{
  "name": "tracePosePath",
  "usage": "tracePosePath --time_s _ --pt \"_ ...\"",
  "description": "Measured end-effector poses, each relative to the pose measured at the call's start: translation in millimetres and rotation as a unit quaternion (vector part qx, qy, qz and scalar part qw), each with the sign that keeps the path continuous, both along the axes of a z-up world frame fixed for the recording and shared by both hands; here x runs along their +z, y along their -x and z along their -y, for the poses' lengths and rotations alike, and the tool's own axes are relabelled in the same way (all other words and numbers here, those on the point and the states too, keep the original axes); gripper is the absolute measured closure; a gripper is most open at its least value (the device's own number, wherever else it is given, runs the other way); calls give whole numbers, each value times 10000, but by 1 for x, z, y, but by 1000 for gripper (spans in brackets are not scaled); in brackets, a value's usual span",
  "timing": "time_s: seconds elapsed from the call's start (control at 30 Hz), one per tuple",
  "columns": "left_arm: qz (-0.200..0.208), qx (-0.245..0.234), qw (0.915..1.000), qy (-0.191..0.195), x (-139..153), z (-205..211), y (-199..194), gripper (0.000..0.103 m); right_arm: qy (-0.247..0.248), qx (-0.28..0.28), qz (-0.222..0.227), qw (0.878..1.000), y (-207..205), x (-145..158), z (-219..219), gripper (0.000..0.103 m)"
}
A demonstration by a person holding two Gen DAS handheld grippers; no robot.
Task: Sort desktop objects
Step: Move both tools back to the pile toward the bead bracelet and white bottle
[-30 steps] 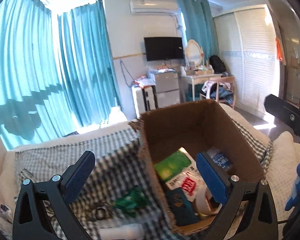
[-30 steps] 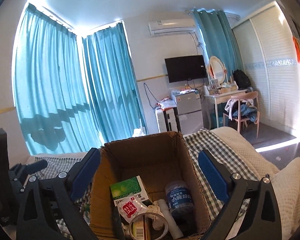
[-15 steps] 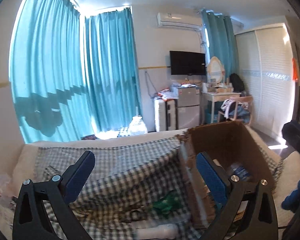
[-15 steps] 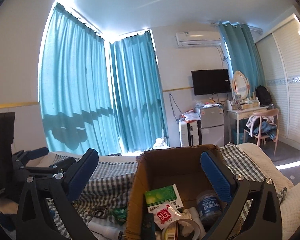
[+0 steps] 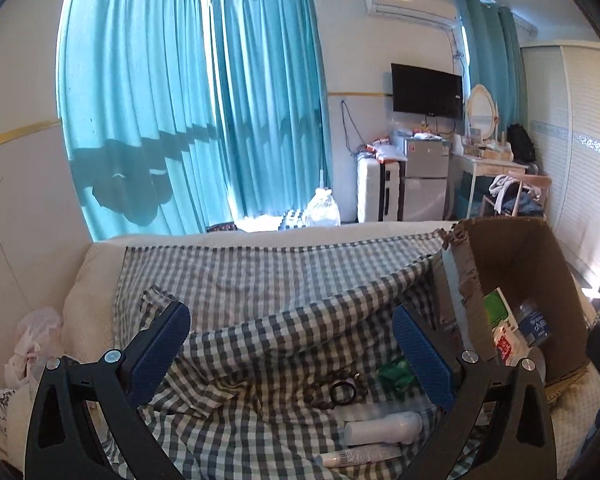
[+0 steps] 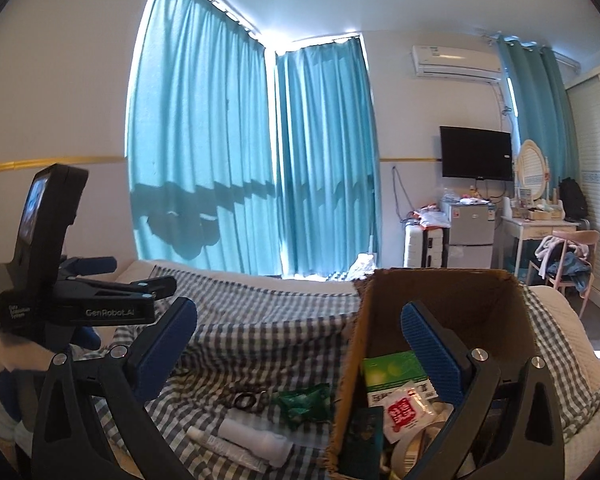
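On the checked cloth [image 5: 284, 280] just ahead of the left hand-held gripper [image 5: 292, 344], whose blue pads stand wide apart and empty, lie a white bottle [image 5: 382, 426], a thin white tube [image 5: 360, 457], a dark ring [image 5: 342, 392] and a crumpled green wrapper [image 5: 396, 374]. To their right stands the cardboard box [image 6: 444, 292], and the right hand-held gripper [image 6: 300, 348], likewise spread and holding nothing, straddles its left wall, with a green carton [image 6: 392, 368] and a red-and-white packet [image 6: 404, 410] inside. Farther off hang teal curtains [image 6: 236, 160].
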State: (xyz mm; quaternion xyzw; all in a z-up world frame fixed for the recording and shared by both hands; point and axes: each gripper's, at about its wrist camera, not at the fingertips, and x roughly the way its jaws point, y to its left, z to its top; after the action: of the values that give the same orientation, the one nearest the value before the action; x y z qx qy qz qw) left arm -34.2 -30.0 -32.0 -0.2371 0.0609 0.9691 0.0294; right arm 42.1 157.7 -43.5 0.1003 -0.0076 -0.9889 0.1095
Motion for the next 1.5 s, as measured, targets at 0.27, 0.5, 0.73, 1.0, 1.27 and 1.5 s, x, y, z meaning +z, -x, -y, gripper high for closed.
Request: tracePosePath --time_s 0.27,0.5,0.73,1.0,1.27,1.5 --pt "122 145 9997 128 -18 17 12 0 -455 490 362 9971 15 -32 43 0" --pt "431 122 9989 133 -39 31 27 0 -750 919 738 9902 30 -66 77 0" --pt "774 85 9969 65 -62 43 42 0 -1015 1122 1220 9809 51 -101 94 5" --pt "1189 -1 9929 51 -92 40 69 0 -1245 1118 1950 9664 80 -141 98 15" --pt "1795 -179 9834 203 -136 21 97 2 -1314 866 2577 9533 108 -177 92 15" --pt "2474 -274 9676 423 -175 5 124 2 -1211 837 2966 9436 126 -202 86 15"
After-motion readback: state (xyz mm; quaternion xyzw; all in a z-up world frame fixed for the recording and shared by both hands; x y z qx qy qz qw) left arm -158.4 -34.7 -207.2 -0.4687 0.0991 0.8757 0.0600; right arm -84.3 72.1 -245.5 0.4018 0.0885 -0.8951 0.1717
